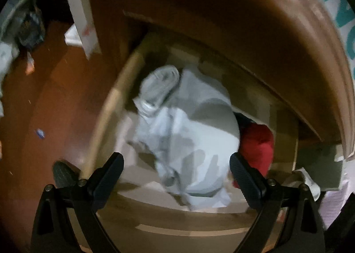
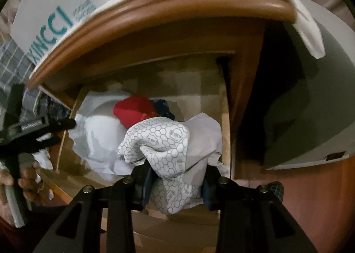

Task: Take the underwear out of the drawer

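Observation:
An open wooden drawer [image 1: 106,119] holds a pale grey heap of clothes [image 1: 188,124], a rolled grey piece [image 1: 159,84] and a red garment [image 1: 259,144]. My left gripper [image 1: 176,175] hangs open over the pale heap, nothing between its fingers. In the right wrist view my right gripper [image 2: 177,184] is shut on white underwear with a grey hexagon print [image 2: 164,142], bunched and lifted above the drawer [image 2: 225,133]. Behind it lie the red garment [image 2: 133,108], a dark blue piece [image 2: 163,106] and white cloth [image 2: 97,133]. The left gripper [image 2: 44,128] and a hand [image 2: 24,177] show at the left edge.
The cabinet's thick wooden top [image 2: 159,10] overhangs the drawer, with a white printed box [image 2: 55,8] on it. Brown floor [image 1: 44,102] lies left of the cabinet, with small litter and bags [image 1: 28,28]. A large pale rounded object [image 2: 310,102] stands right of the cabinet.

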